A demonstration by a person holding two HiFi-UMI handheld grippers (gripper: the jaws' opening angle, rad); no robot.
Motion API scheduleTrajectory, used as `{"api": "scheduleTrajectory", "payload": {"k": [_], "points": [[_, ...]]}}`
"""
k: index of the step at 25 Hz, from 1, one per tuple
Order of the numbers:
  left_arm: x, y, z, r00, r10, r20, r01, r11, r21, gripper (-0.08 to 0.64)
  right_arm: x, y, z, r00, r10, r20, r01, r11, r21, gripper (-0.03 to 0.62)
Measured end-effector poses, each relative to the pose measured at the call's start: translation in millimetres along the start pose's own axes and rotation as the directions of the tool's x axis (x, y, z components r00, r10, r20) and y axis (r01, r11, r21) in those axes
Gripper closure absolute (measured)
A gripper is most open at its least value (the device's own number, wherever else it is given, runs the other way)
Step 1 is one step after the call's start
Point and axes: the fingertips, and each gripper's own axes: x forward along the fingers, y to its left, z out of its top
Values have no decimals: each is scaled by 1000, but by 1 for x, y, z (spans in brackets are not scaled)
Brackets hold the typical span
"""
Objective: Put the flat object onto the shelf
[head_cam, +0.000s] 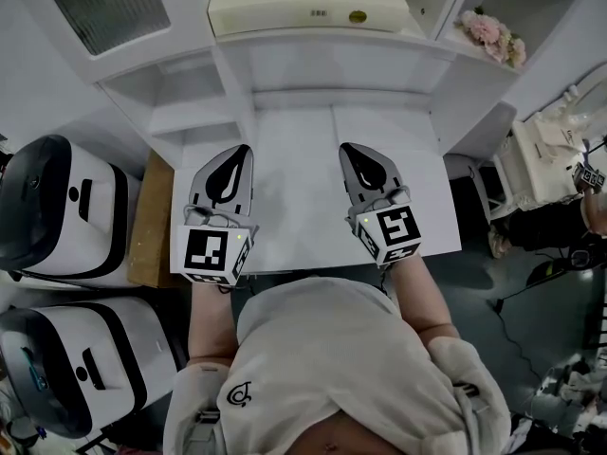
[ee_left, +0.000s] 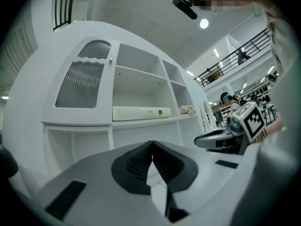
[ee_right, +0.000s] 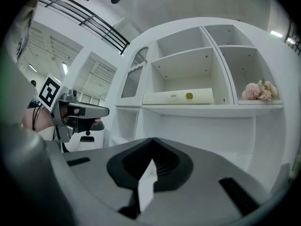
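The flat object point(head_cam: 308, 6), a long cream slab with a small round yellow mark on its front edge, lies flat on the shelf point(head_cam: 332, 38) of the white cabinet. It fills the wide middle bay and nothing touches it. In the bay to its right sits a bunch of pink flowers point(head_cam: 493, 34), well apart from it.

Below the shelf, both tools hang side by side over the bare white counter point(head_cam: 303, 140), pointing toward the cabinet. The left tool point(head_cam: 243, 152) has its jaws pressed together at the tips with nothing between them. The right tool point(head_cam: 347, 150) is likewise fully closed and empty.

Judging by this, the placing step looks finished, with the slab resting on its own and both tools clear of it. Little remains, perhaps only to check that the slab sits fully back on the board and to draw the tools away.
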Motion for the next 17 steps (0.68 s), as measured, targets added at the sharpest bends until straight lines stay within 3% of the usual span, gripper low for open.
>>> {"api": "scheduleTrajectory", "payload": {"k": [6,17], "points": [[6,-9,-9,999,-35,-34,34,999,-13,548,0,0,4,1000,6,11,-5,999,-43,588],[12,-12,-10,999,-29,-42,29,1000,-6,548,-2,2,6,999,16,28,-15,999,-29,588]]}}
